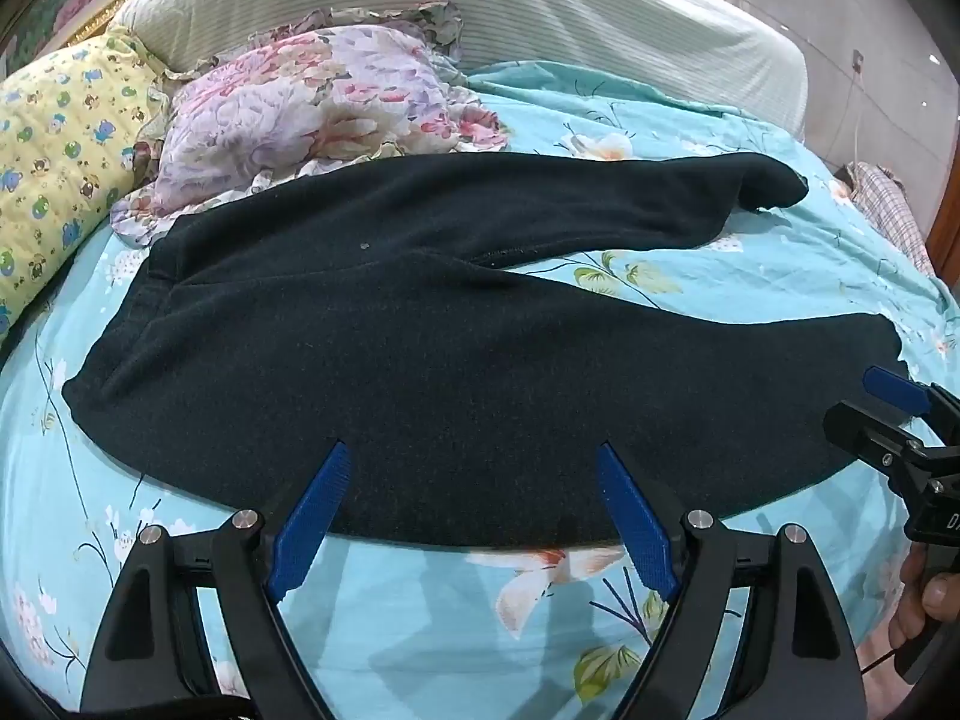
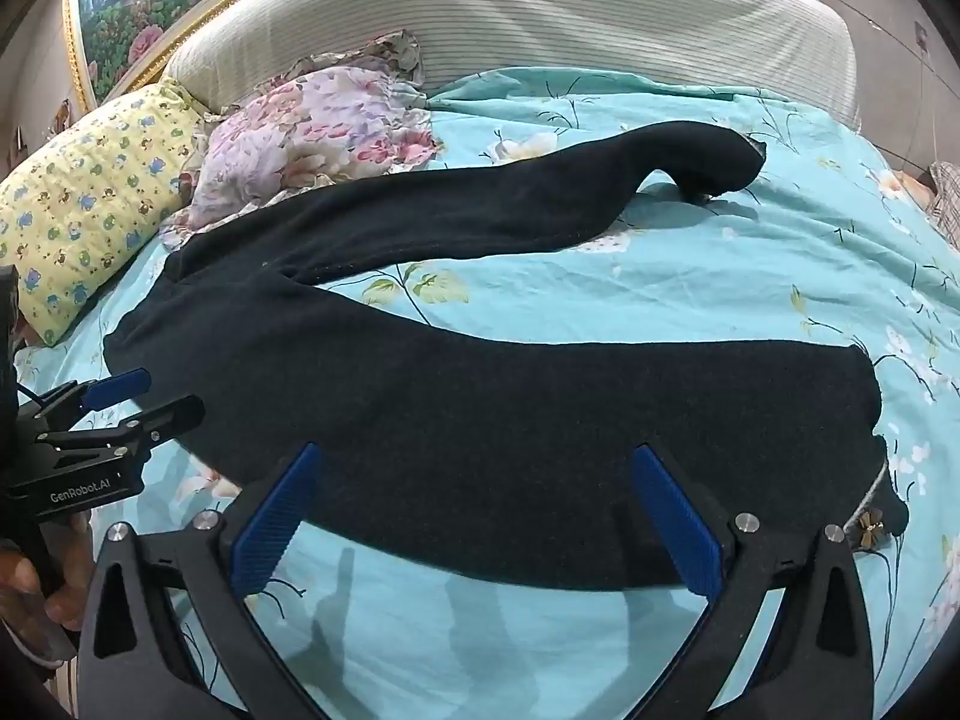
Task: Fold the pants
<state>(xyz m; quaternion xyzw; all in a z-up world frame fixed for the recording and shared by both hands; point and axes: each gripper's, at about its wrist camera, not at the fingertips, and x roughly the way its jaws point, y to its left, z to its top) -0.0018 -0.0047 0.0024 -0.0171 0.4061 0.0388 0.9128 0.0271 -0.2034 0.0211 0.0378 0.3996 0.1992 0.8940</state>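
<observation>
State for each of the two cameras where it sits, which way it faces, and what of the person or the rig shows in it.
Left wrist: on the left gripper, angled down at the near leg of the dark pants; right gripper and a hand show at the right edge.
Right wrist: on the right gripper, angled down likewise; left gripper and fingers at left.
Shared: pants, floral sheet, pillows, headboard.

A turquoise floral sheet (image 1: 720, 120) covers the bed. At its far edge stands a white ribbed headboard (image 1: 480, 18). In the far-left corner lies a yellow pillow (image 1: 54, 150) printed with cartoon animals, and just beside it a pink-and-lilac floral pillow (image 1: 300, 114) with a ruffled edge. A gold-framed flower painting (image 2: 126, 18) hangs behind the headboard. Checked cloth (image 1: 888, 204) shows at the bed's right edge.
</observation>
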